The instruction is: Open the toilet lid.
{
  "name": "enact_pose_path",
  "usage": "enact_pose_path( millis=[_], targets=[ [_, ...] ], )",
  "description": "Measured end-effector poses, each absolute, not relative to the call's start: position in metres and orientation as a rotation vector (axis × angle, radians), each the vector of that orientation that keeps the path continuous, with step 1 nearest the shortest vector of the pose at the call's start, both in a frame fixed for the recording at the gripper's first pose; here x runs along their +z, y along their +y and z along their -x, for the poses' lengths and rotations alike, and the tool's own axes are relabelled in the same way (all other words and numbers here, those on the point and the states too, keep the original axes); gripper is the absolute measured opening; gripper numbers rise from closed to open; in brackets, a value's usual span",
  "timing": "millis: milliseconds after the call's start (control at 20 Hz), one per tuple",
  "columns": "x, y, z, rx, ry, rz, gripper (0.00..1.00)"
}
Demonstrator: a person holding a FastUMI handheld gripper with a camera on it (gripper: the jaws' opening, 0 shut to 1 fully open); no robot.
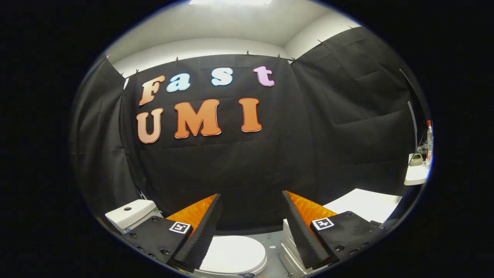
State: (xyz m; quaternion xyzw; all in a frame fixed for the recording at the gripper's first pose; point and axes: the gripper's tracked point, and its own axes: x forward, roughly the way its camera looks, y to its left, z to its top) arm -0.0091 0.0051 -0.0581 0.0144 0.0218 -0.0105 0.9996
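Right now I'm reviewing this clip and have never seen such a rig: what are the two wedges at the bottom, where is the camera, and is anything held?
The camera rides on a hand-held gripper and looks forward along its two fingers, the wedges you see. They stand wide apart with nothing between them, so nothing is held. Below and between them lies the white toilet lid, closed. The toilet tank sits beyond the left finger. A white table stands past the right finger, and further right a shelf carries a bottle. Black cloth walls the booth.
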Motion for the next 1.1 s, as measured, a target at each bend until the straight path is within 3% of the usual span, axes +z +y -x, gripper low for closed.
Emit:
enact_pose_path(
  millis=[1100],
  targets=[
    [-0.29, 0.02, 0.02, -0.085, 0.391, -0.24, 0.99]
  ],
)
